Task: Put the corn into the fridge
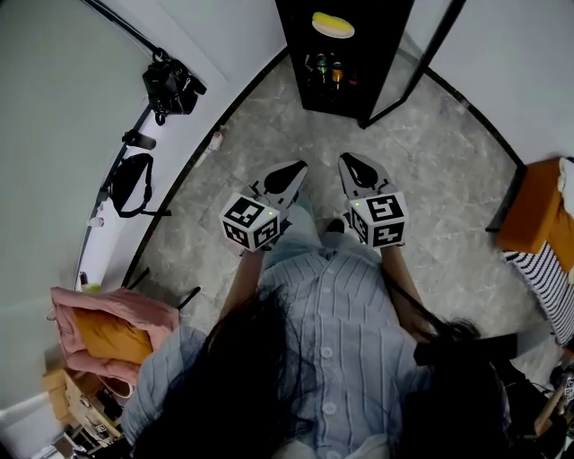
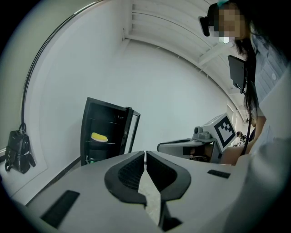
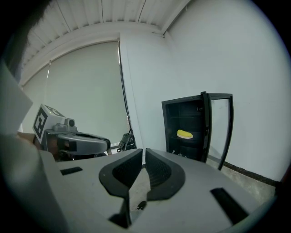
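Fridge: a tall black fridge (image 1: 291,54) stands against the white wall, straight ahead of the person. Everything below is placed from it.
Door: the glass door (image 1: 421,63) is swung wide on the fridge's right side. This leaves the shelves open to reach.
Person: stands facing the fridge, well apart from it, with both grippers held out level toward it.
Left gripper: the left gripper (image 1: 291,168) points at the fridge, its jaws pressed together with nothing between them.
Right gripper: the right gripper (image 1: 354,161) is just beside the left. Its jaws are also together and empty, probably because nothing is left to carry.
Corn: the yellow corn (image 1: 333,24) lies on a pale plate (image 1: 344,33) on an upper shelf inside the fridge. Only closing the door seems to remain.
Views: the head view looks down on both grippers and on bottles (image 1: 325,68) on a lower shelf. The gripper views face the fridge front on, showing the corn's shelf height, and each catches the other gripper.
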Available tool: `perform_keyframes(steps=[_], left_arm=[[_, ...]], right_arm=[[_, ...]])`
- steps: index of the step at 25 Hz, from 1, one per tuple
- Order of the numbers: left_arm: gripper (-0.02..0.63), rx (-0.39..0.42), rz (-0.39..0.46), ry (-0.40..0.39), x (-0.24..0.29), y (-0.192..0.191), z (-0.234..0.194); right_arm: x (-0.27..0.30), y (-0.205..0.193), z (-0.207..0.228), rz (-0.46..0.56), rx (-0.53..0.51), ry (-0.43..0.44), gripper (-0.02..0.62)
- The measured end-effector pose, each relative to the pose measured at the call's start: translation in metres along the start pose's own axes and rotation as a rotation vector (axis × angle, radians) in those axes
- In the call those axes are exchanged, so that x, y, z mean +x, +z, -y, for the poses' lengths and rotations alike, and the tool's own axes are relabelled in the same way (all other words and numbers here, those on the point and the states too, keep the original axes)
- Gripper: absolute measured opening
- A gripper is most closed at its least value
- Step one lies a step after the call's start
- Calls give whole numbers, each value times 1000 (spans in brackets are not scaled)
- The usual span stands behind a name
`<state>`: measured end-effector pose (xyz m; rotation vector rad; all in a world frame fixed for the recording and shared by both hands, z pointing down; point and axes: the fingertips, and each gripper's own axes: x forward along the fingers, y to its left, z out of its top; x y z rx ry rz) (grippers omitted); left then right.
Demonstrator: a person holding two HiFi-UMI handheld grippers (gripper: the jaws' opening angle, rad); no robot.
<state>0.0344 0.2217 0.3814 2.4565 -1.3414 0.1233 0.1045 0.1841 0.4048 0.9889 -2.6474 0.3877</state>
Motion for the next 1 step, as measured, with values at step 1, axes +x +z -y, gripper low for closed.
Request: perform_keyframes(steps=[1], left_arm=[[9,-1,-1,-1,0,0,1]], right_arm=[[-1,0,1,-2,-1,-2,29]])
